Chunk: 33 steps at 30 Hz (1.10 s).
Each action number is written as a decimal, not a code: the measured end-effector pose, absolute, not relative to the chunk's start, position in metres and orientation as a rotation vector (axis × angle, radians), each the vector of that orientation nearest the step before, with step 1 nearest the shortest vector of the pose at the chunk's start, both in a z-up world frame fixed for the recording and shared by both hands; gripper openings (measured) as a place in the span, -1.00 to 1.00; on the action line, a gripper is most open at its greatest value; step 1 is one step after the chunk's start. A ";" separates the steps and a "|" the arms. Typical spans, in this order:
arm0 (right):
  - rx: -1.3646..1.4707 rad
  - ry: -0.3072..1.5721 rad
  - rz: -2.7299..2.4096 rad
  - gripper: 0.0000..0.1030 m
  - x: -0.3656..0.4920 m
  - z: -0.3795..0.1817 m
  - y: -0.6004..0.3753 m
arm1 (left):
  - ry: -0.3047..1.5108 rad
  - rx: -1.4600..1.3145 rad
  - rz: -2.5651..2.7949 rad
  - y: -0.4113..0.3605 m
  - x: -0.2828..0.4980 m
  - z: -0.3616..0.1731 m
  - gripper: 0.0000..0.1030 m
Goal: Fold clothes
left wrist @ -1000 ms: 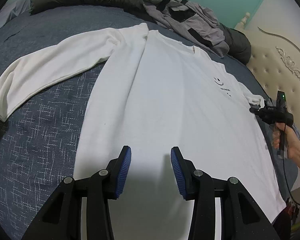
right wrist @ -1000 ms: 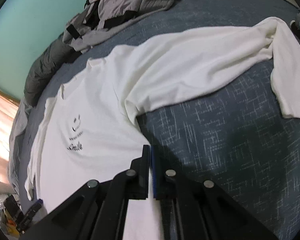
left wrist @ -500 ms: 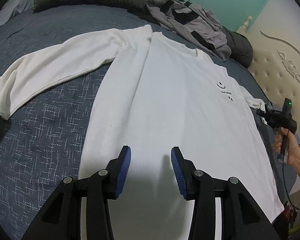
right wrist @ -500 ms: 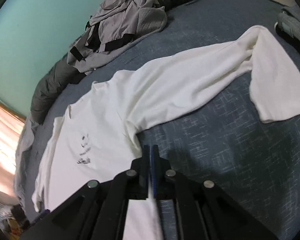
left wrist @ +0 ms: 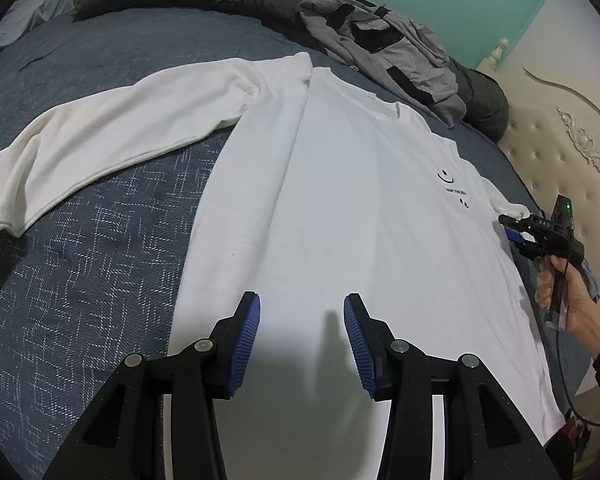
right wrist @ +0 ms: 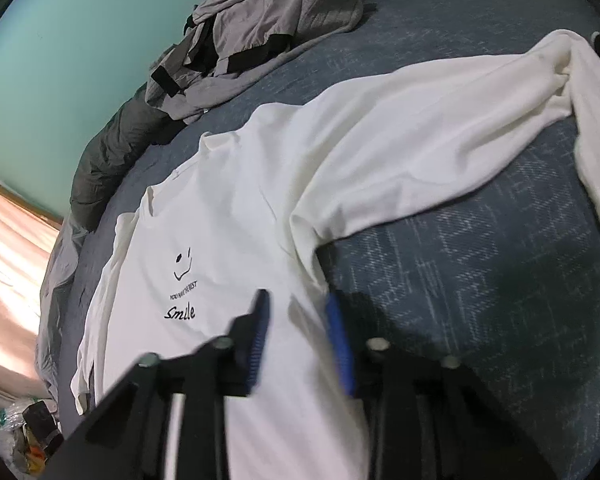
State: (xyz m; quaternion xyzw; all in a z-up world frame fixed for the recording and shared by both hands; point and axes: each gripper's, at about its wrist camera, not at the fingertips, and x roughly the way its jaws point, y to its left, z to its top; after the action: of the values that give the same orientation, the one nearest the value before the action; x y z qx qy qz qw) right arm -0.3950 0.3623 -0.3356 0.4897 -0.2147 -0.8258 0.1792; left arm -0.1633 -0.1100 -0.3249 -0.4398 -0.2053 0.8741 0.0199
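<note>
Left wrist view, taking the white shirt [left wrist: 340, 208] as landmark: its long sleeve [left wrist: 100, 140] trails left across the blue bedspread [left wrist: 80, 280], probably awaiting folding. Left gripper [left wrist: 302, 338] hovers parted, empty, above the hem. Right gripper [right wrist: 296, 336], jaws closing with nothing between them, straddles the shirt's side edge.

The white shirt [right wrist: 236, 240] carries a black smiley face on its chest, with a small blurred line beginning "YOU" and ending "BEST", then "Smile" in script. The right gripper [left wrist: 516, 226] reads "DAS".
</note>
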 end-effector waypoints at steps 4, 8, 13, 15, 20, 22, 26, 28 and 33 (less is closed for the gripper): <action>1.390 -0.544 -2.396 -0.97 -0.396 -0.335 0.363 | -0.632 -1.365 2.707 -0.109 -0.163 -0.325 -0.06; 1.397 -0.590 -2.458 -0.98 -0.399 -0.335 0.375 | -0.629 -1.365 2.710 -0.108 -0.163 -0.325 -0.06; 1.497 -0.568 -2.367 -0.97 -0.405 -0.349 0.364 | -0.630 -1.366 2.708 -0.109 -0.164 -0.326 -0.05; 1.481 -0.576 -2.387 -0.96 -0.402 -0.346 0.365 | -0.632 -1.366 2.708 -0.109 -0.164 -0.326 -0.05; 1.446 -0.516 -2.506 -0.88 -0.385 -0.330 0.371 | -0.646 -1.362 2.707 -0.110 -0.165 -0.325 -0.05; 1.421 -0.463 -2.550 -0.85 -0.370 -0.321 0.370 | -0.655 -1.356 2.710 -0.112 -0.165 -0.324 -0.04; 1.298 -0.456 -2.578 -0.47 -0.329 -0.296 0.360 | -0.682 -1.345 2.718 -0.114 -0.163 -0.320 -0.03; 1.241 -0.520 -2.550 -0.43 -0.308 -0.289 0.354 | -0.696 -1.339 2.721 -0.115 -0.161 -0.319 -0.02; 1.127 -0.617 -2.467 -0.42 -0.261 -0.273 0.325 | -0.792 -1.362 2.713 -0.128 -0.153 -0.314 -0.02</action>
State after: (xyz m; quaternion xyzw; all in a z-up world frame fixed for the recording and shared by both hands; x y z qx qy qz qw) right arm -0.2606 0.3249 -0.2733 0.3987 -0.2183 -0.8726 0.1791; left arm -0.1530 -0.1281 -0.3137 -0.4341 -0.2526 0.8647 0.0023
